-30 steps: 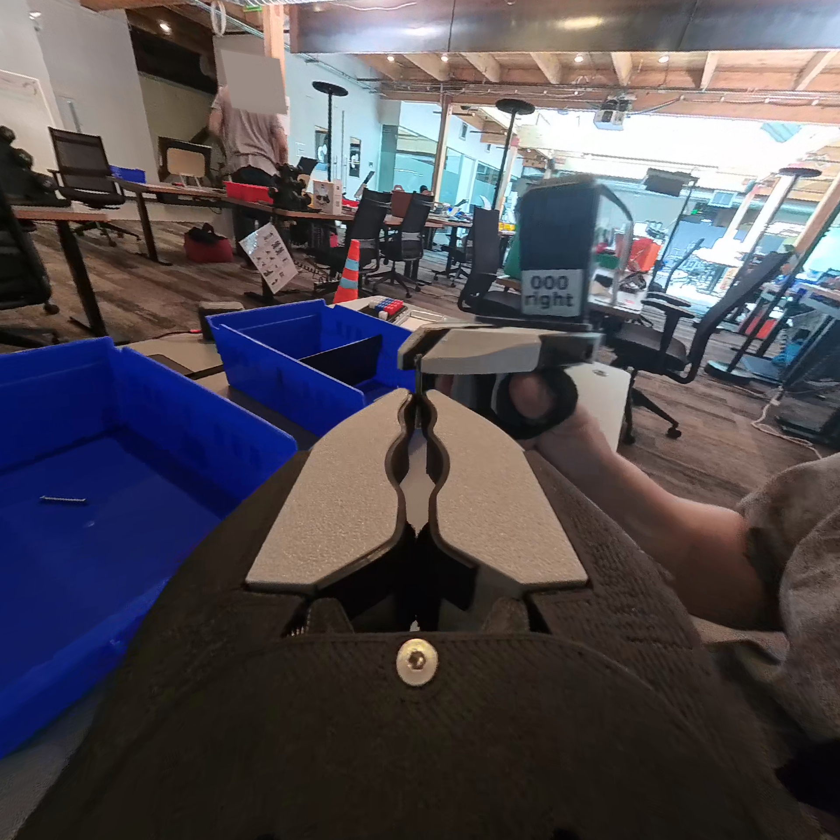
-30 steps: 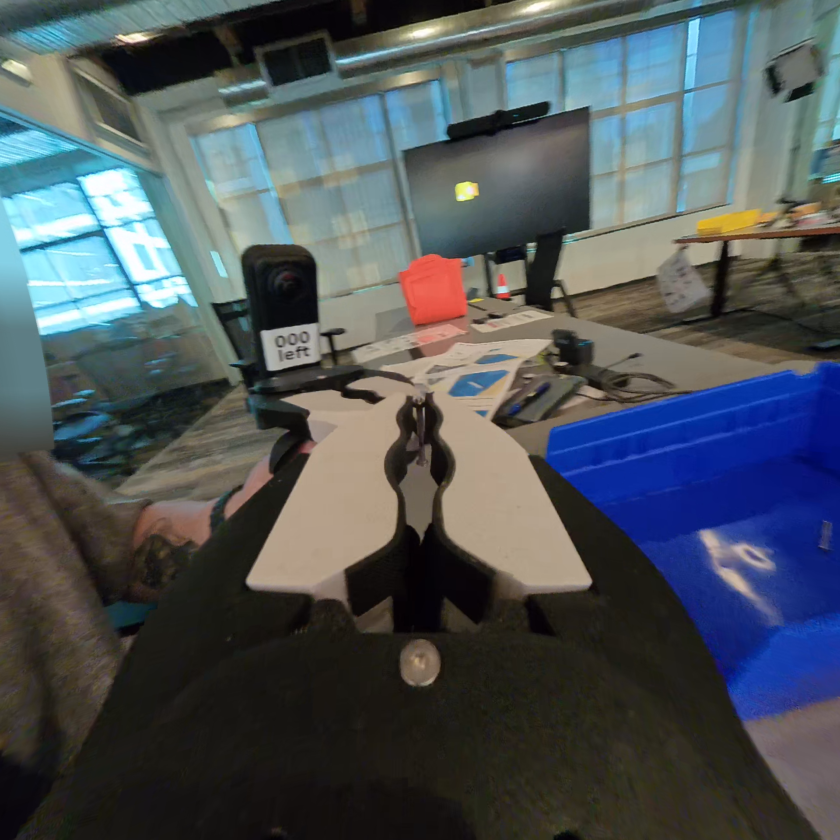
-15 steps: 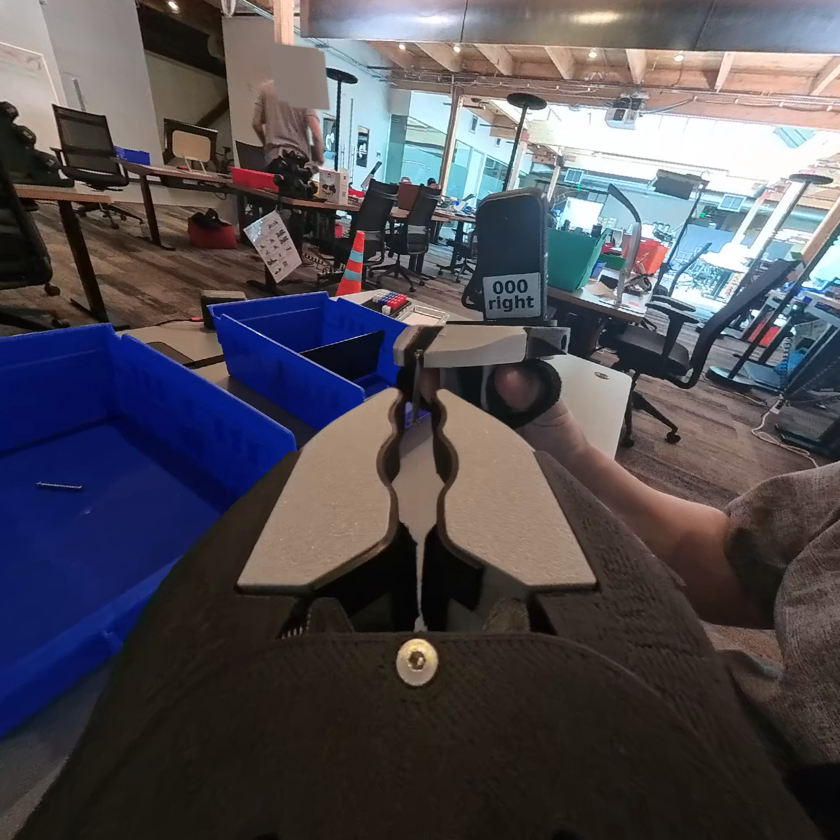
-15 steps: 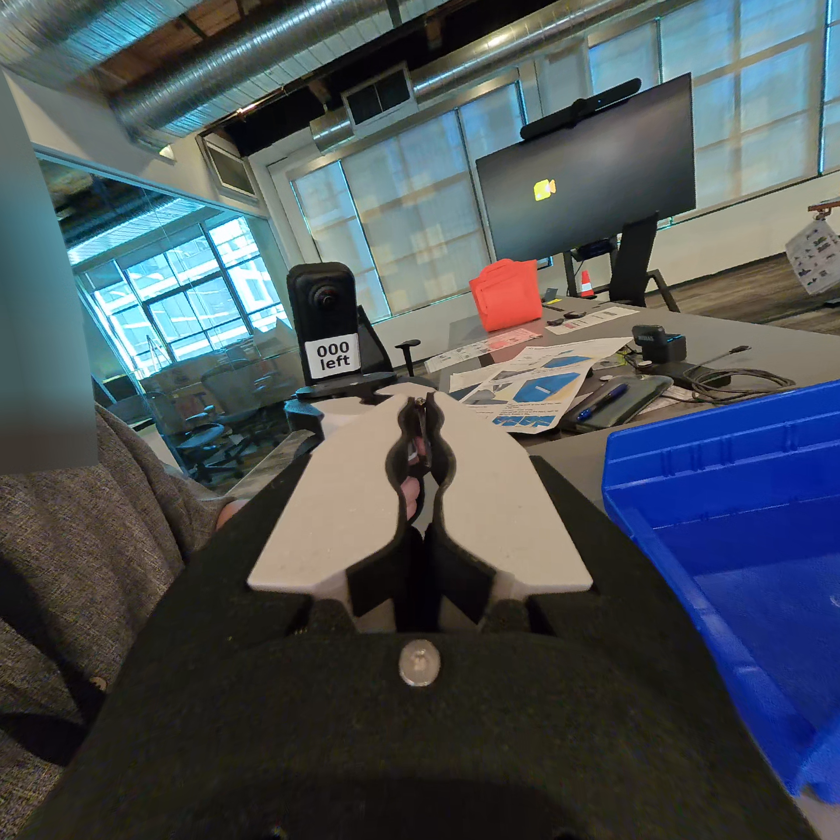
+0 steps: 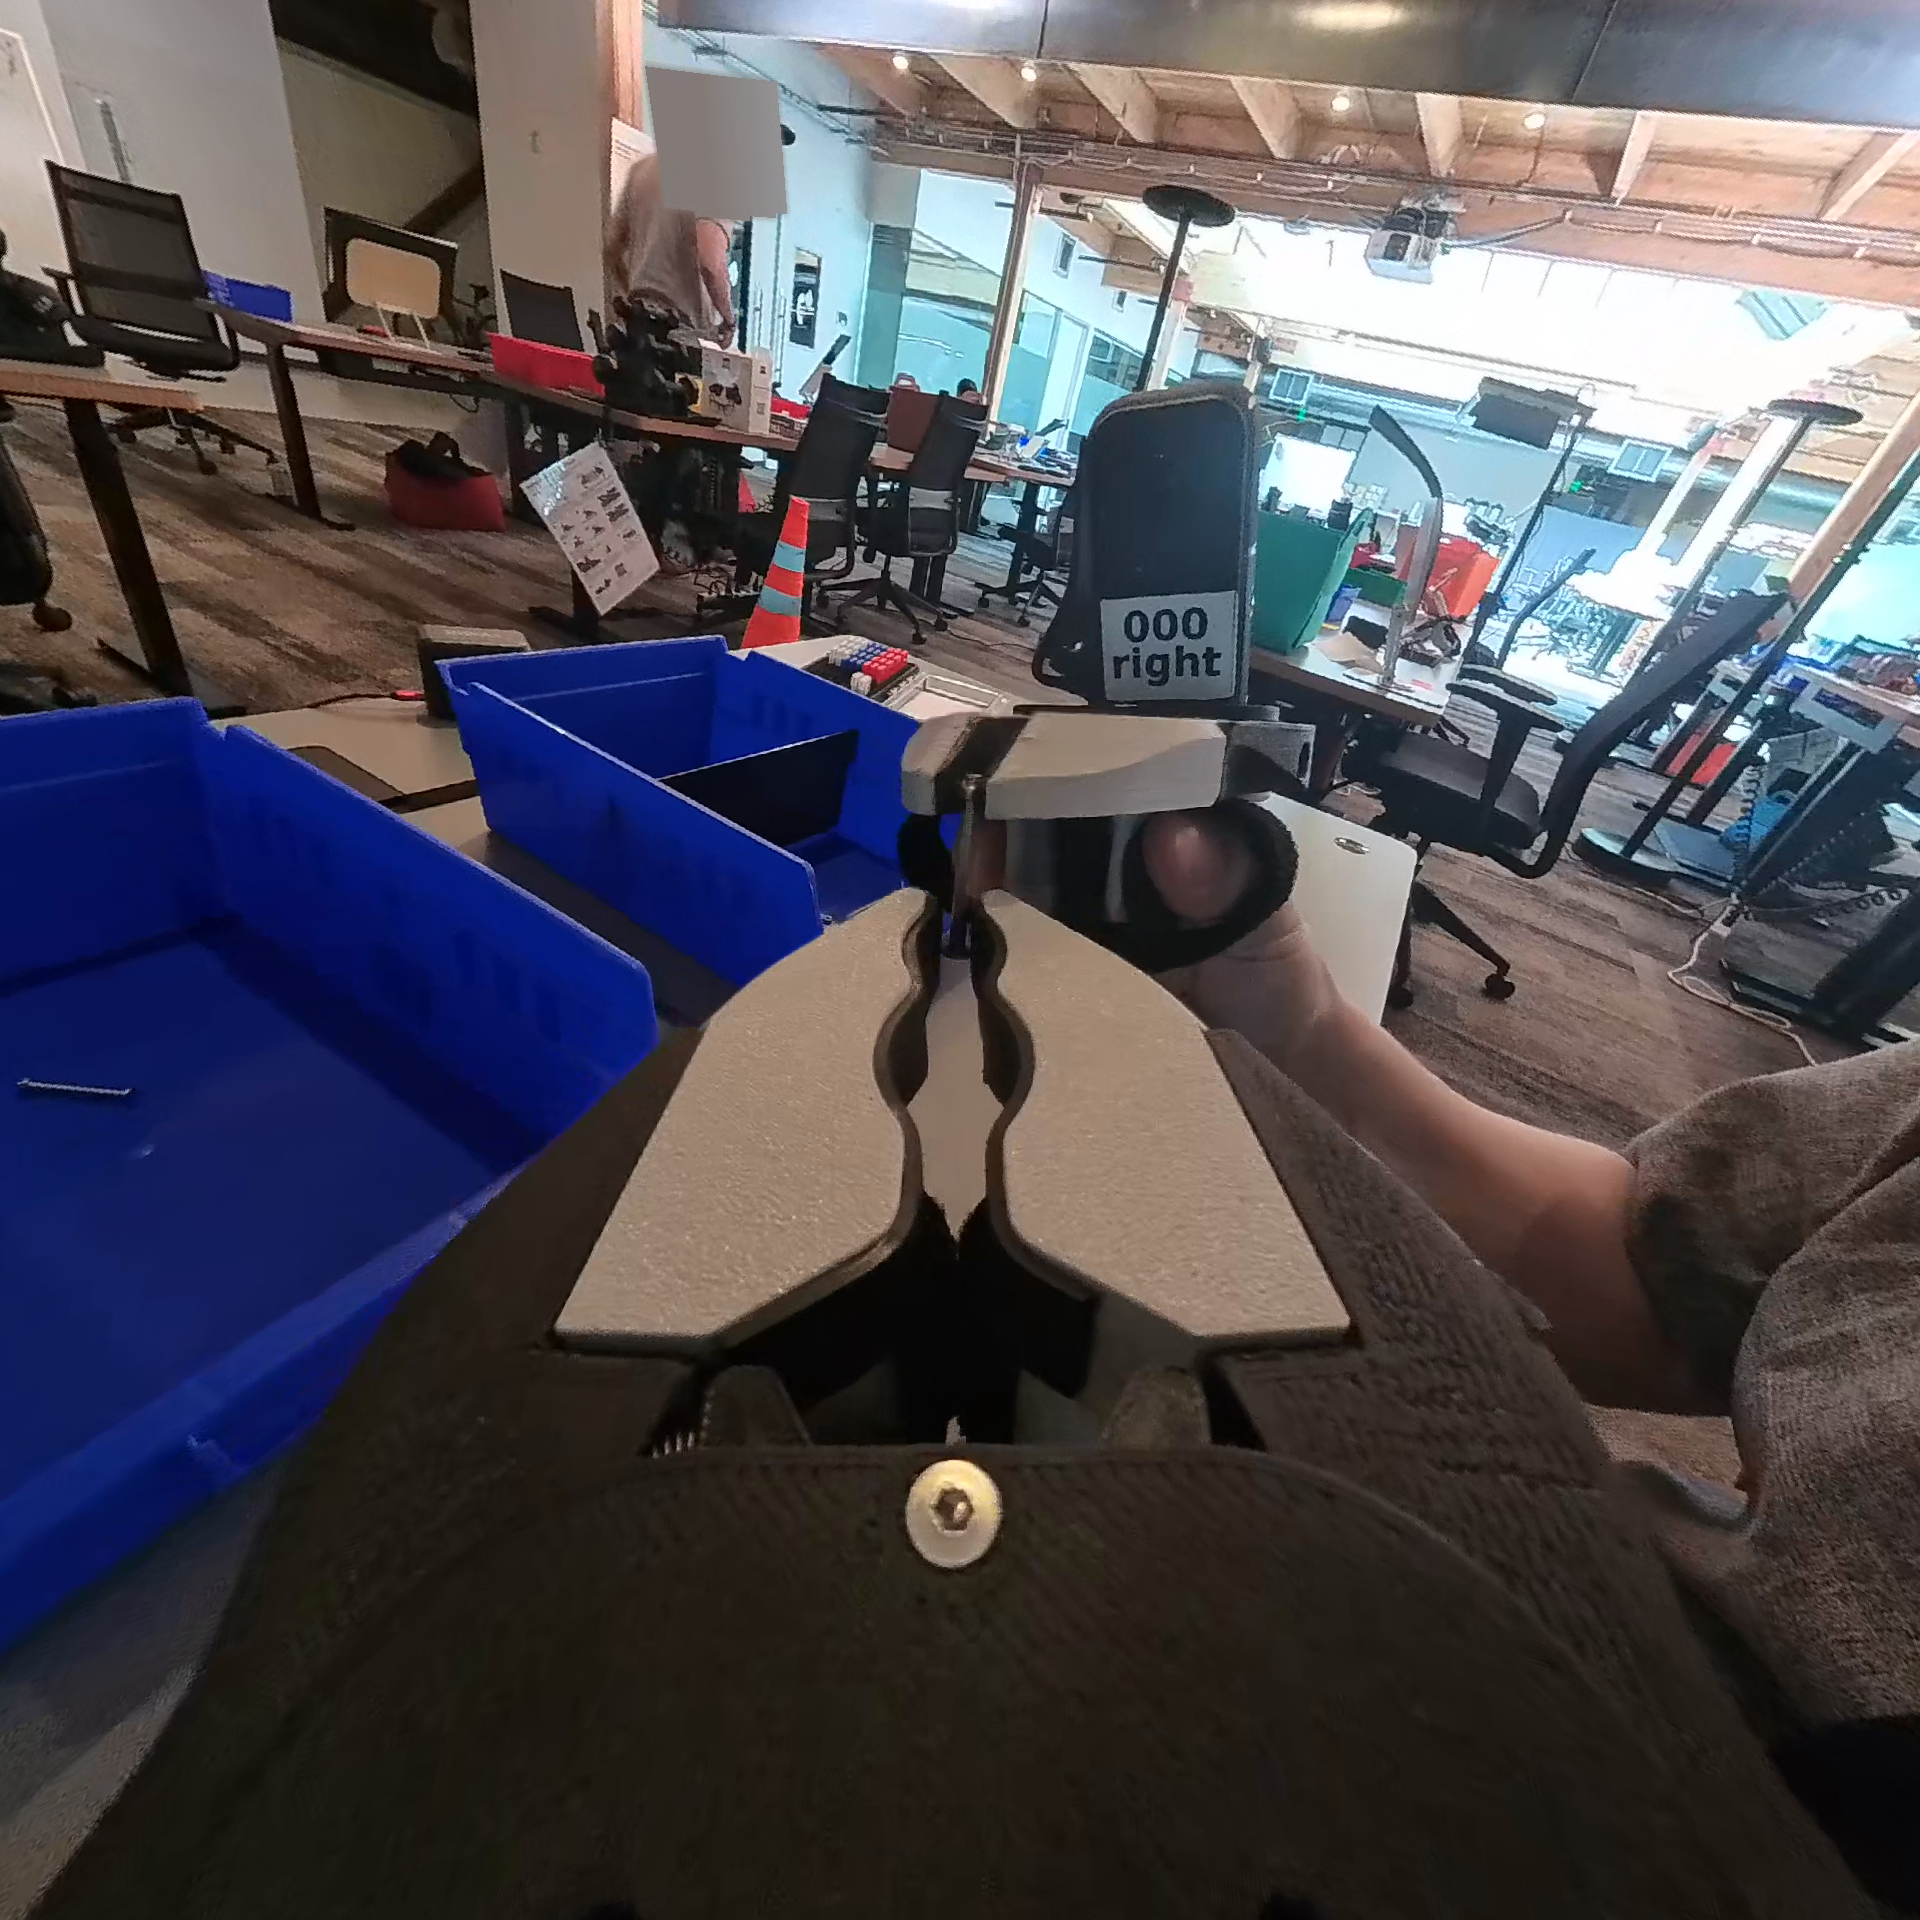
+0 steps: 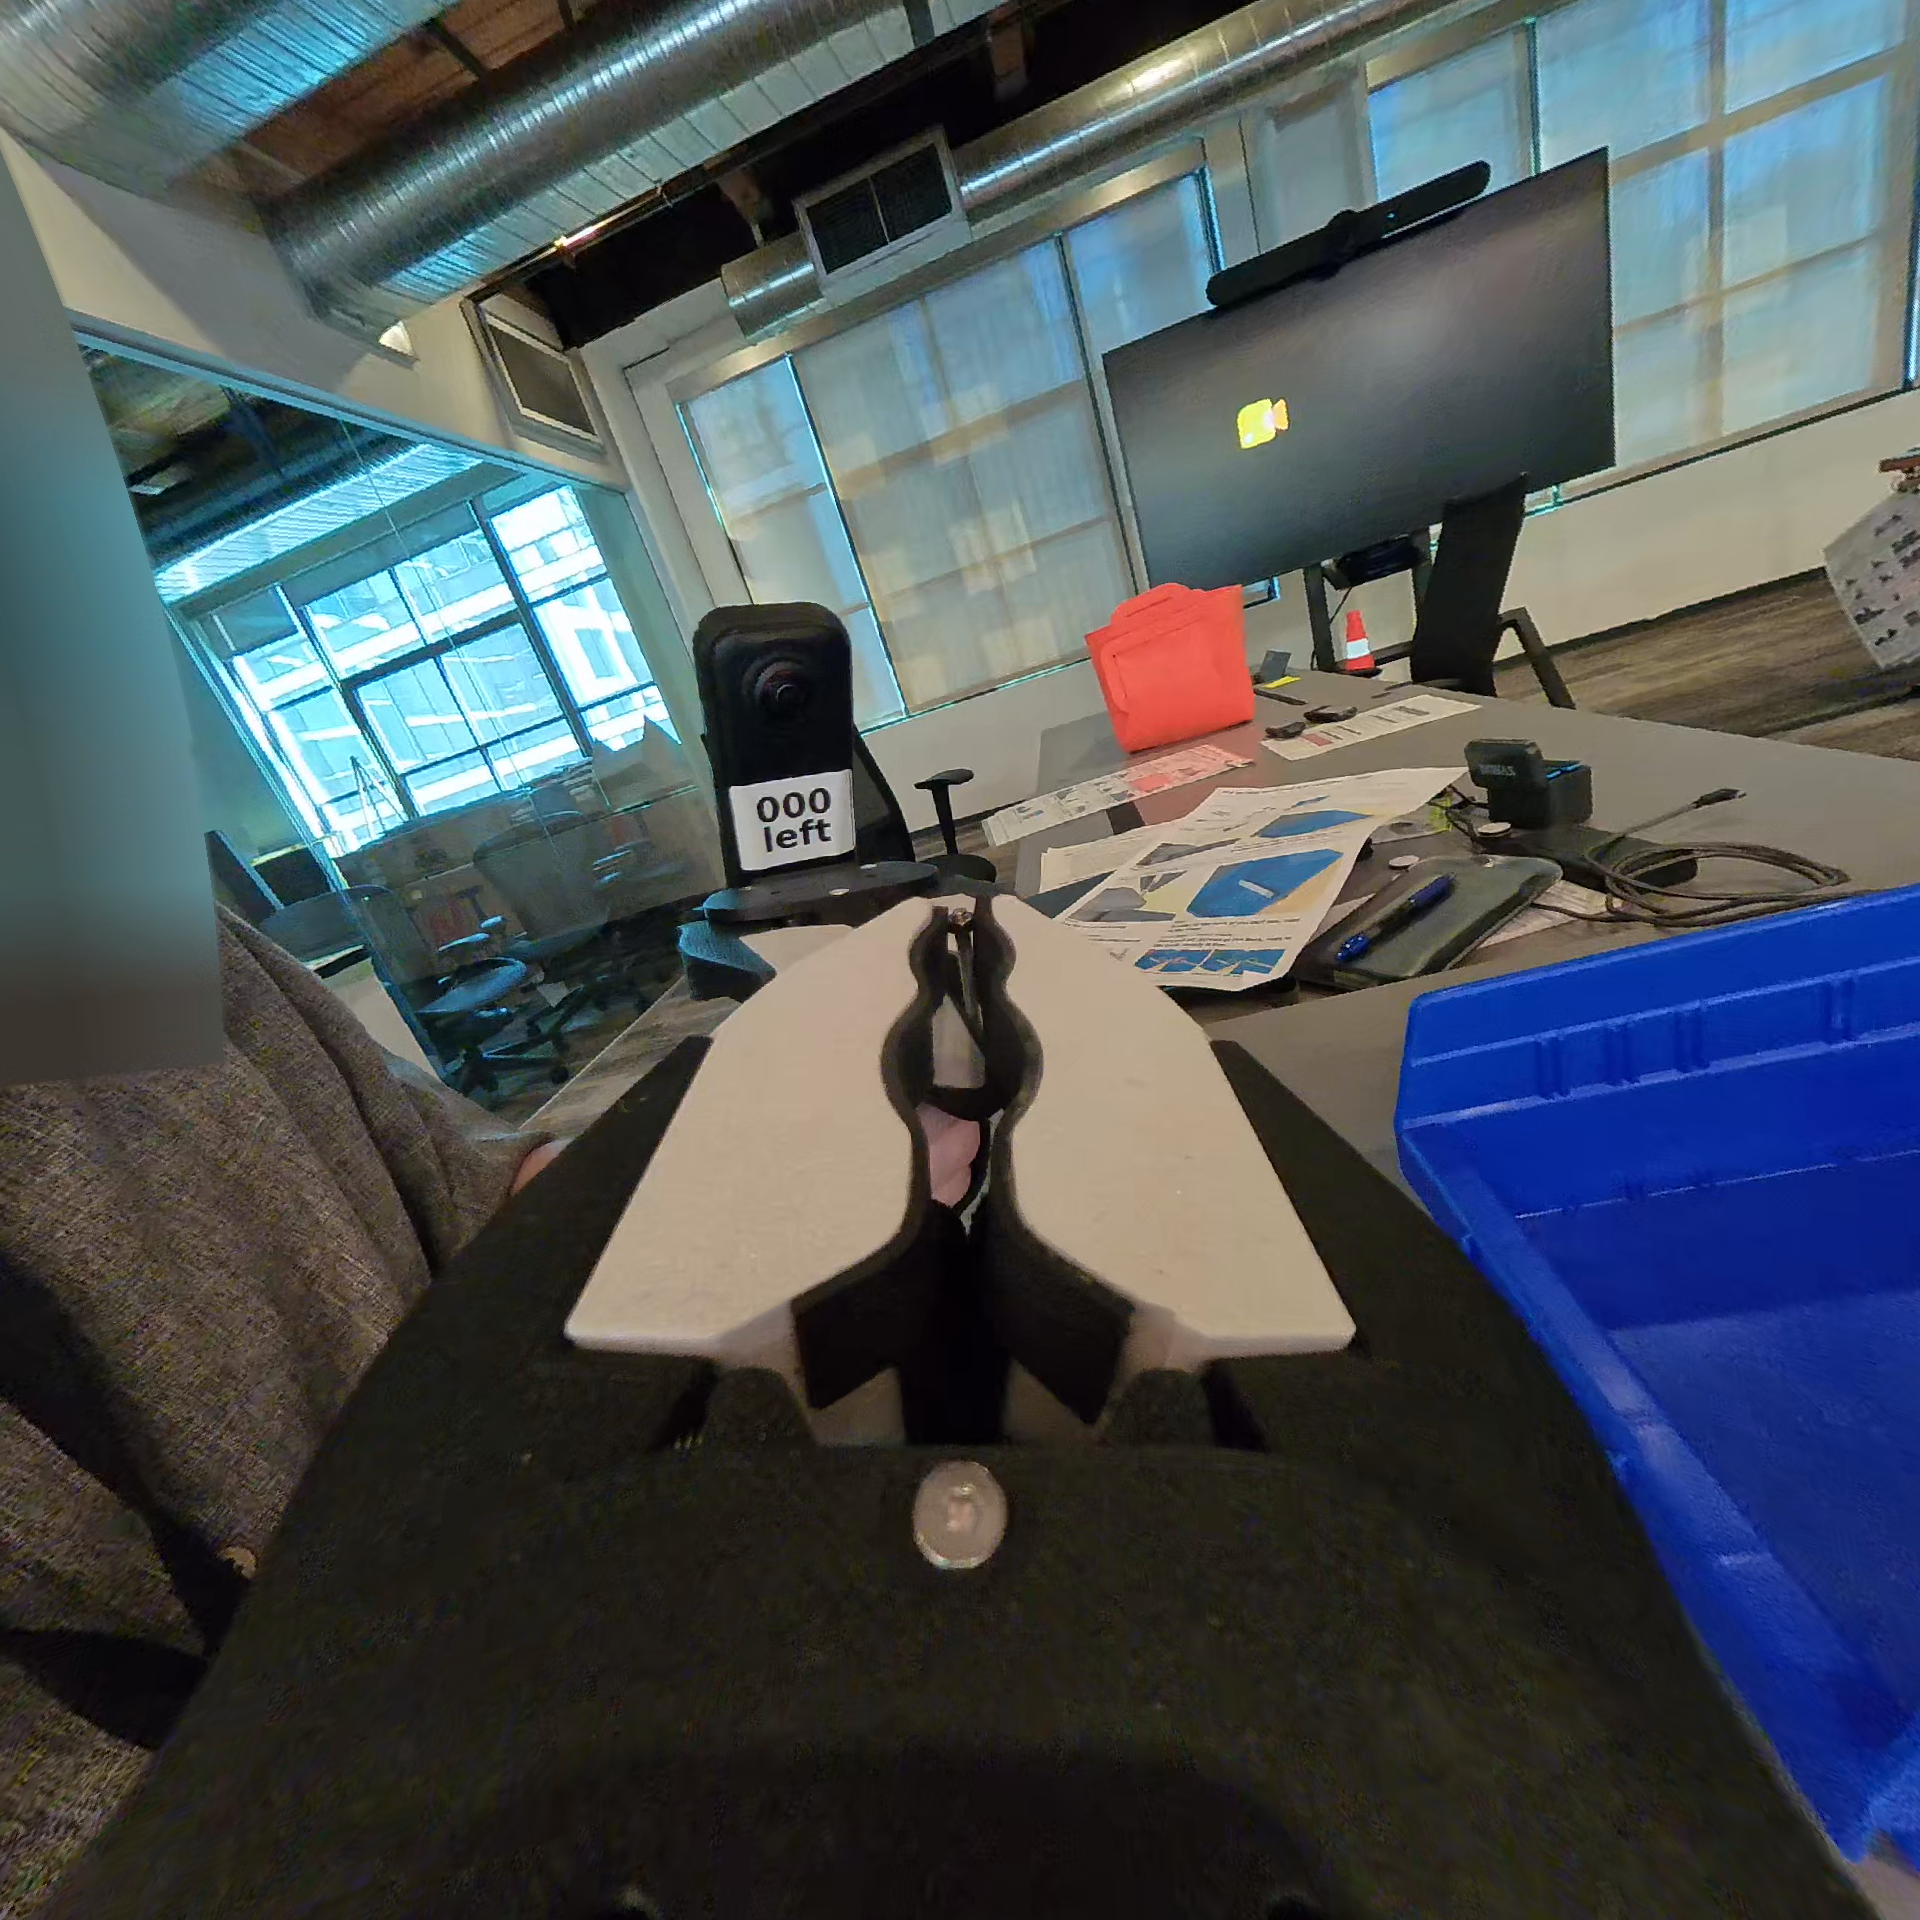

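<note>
The right tongs (image 6: 961, 920) are clamped on a thin metal screw (image 6: 966, 961), which hangs downward from their tips. The left tongs (image 5: 958, 914) sit narrow, parted by a slim gap, with the screw's lower end between their tips. Both are held above the desk (image 5: 343, 743). To the left, a large blue bin (image 5: 582, 997) holds another screw (image 5: 73, 1088).
</note>
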The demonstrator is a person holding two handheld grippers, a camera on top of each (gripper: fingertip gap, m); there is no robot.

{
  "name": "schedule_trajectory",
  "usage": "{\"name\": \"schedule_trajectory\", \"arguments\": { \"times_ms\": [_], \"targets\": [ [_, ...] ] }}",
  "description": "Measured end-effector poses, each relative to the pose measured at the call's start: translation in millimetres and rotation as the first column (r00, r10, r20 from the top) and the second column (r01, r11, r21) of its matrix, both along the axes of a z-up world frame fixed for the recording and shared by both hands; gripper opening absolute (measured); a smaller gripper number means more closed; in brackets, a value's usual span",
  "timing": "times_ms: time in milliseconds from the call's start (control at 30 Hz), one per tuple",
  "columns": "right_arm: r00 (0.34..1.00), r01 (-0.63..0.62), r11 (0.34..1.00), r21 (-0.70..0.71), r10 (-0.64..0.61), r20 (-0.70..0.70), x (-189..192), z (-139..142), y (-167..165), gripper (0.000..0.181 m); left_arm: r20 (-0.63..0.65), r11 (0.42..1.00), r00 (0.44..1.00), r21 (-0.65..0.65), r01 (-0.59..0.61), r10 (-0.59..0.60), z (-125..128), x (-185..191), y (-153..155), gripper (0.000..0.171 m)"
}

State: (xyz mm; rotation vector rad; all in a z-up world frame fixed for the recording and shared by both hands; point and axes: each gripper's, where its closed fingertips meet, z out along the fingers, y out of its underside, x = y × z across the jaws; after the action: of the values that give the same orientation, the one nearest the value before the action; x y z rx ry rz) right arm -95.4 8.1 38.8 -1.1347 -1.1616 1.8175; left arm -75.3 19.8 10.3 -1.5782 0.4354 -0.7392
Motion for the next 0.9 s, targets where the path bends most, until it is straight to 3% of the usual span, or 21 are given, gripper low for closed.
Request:
{"name": "schedule_trajectory", "arguments": {
  "times_ms": [267,467,800,900],
  "targets": [
    [0.999,-0.033,0.999,-0.025,0.033,0.009,1,-5,-1,0.004,-0.040,1.000,0.999,-0.001,0.001,-0.001,-5,3,-1,0.002],
    [0.997,-0.075,0.997,-0.024,0.075,0.009,4,-8,-4,0.004,0.057,0.994,0.994,-0.053,0.096,-0.093,-6,8,-6,0.002],
    [0.955,-0.295,0.940,-0.170,0.284,-0.086,13,-4,-13,0.005,-0.051,0.995,0.994,-0.030,0.092,-0.093,-6,14,-13,0.002],
    [0.920,-0.388,0.909,-0.153,0.370,-0.132,21,-1,-22,0.005,-0.060,0.986,0.984,-0.005,0.167,-0.167,-3,22,-22,0.002]
  ]
}}
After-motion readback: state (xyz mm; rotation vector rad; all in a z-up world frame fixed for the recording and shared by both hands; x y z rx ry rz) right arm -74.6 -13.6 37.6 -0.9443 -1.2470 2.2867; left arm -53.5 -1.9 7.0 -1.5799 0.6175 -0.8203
